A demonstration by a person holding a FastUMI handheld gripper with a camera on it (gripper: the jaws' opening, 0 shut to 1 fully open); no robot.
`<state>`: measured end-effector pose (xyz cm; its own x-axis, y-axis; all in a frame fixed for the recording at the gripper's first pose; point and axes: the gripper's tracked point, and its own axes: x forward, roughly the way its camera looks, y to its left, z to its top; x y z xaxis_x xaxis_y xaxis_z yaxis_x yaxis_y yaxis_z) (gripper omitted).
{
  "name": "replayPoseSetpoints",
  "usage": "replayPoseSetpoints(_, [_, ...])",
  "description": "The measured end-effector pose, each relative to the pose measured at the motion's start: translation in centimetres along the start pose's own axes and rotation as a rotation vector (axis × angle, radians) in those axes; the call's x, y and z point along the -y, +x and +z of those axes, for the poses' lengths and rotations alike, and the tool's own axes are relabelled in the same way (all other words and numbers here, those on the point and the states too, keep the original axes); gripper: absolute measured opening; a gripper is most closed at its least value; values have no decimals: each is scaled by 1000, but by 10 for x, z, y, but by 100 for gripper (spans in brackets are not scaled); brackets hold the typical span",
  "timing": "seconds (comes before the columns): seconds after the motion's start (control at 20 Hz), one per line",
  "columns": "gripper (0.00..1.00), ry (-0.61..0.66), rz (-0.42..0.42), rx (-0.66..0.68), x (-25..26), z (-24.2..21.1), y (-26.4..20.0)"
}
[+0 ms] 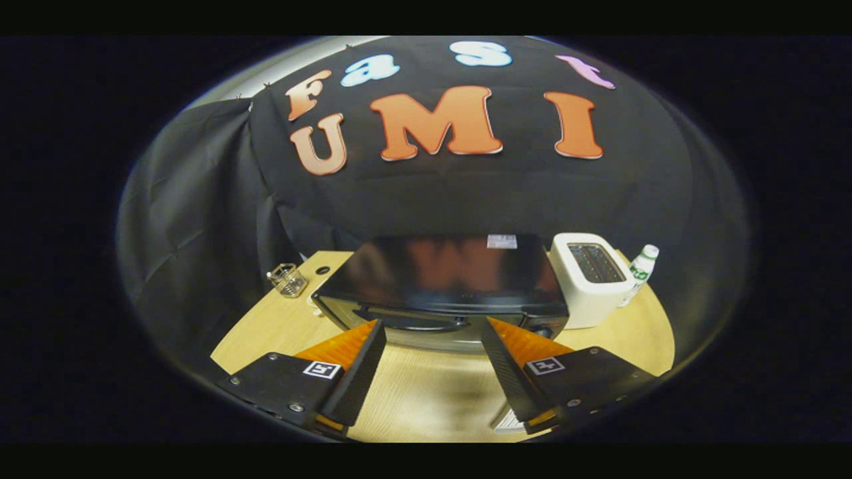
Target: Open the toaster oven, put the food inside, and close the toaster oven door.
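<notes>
The tool point(432, 320) hangs above the light wooden desk point(426, 392) with its two fingers spread wide apart, nothing between them but bare desk surface. Their tips sit just short of the front of the black, glossy-topped toaster oven point(439, 276), roughly level with the dark curved door handle point(416, 320) that runs across its upper front edge; I cannot tell if they touch it. The oven door looks closed, and the oven stands square in the middle of the desk, directly ahead of the fingers.

Right beside the oven, on its right, stands a white two-slot pop-up toaster point(589, 279), close enough to be nearly touching. Just beyond that toaster is a small white plastic bottle with a green label point(640, 269). On the oven's left, near the back of the desk, sits a small clear glass cup point(288, 279), well apart from the fingers.
</notes>
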<state>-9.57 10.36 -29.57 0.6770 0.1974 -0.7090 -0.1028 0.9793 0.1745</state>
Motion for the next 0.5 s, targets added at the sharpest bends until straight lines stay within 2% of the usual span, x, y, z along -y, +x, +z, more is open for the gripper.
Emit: replayPoseSetpoints(0.5, [93,-27,-11,450,5,151,-76])
